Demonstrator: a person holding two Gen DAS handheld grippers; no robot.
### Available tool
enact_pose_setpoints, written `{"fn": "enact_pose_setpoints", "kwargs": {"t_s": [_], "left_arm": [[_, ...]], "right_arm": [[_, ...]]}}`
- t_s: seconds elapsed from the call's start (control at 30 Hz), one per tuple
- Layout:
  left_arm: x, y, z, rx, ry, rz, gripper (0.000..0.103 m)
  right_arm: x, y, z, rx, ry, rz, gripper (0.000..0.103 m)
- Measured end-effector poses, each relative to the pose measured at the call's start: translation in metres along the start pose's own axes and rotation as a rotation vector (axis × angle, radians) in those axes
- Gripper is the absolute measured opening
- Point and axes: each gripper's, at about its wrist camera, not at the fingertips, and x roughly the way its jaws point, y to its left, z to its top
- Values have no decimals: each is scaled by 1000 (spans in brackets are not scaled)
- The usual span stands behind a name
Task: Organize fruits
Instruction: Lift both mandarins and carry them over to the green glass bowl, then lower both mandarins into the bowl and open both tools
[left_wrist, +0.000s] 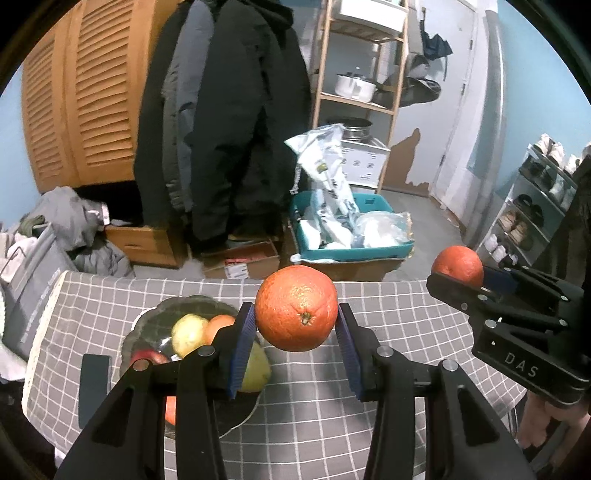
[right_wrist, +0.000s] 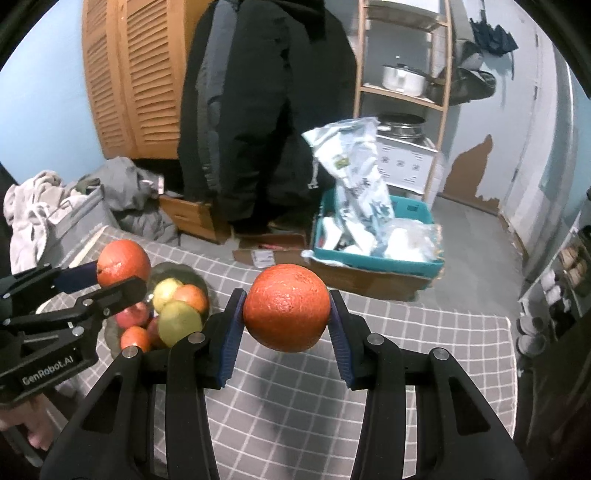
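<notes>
Left gripper (left_wrist: 296, 334) fingers clamp a round, pebbly-skinned orange (left_wrist: 296, 313), stem scar showing. Right gripper (right_wrist: 287, 325) fingers clamp a second orange (right_wrist: 286, 312). Both held above the grey checked cloth table (right_wrist: 406, 354). Right view shows more of the dark scalloped bowl (left_wrist: 147, 325) at the table's left edge.

Two oranges up in the air right now. The left orange (left_wrist: 296, 308) is a deep reddish-orange, bumpy skin, with its little stem nub facing the camera. The right orange (right_wrist: 286, 308) looks about the same, stem end not showing. Down on the grey checked cloth, the dark glass bowl (right_wrist: 192, 275) sits with yellow-green apples (right_wrist: 180, 321), a red apple (right_wrist: 131, 315) and a couple more oranges (right_wrist: 190, 296) piled inside.
</notes>
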Motion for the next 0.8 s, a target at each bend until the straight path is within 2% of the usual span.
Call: {"fn": "enact_pose_setpoints", "kwargs": {"t_s": [0.47, 0.8], "left_arm": [[9, 78, -7, -107, 27, 94, 44], [41, 137, -28, -191, 120, 136, 45]], "right_arm": [[51, 62, 16, -41, 55, 103, 43], [102, 104, 22, -67, 133, 193, 43]]}}
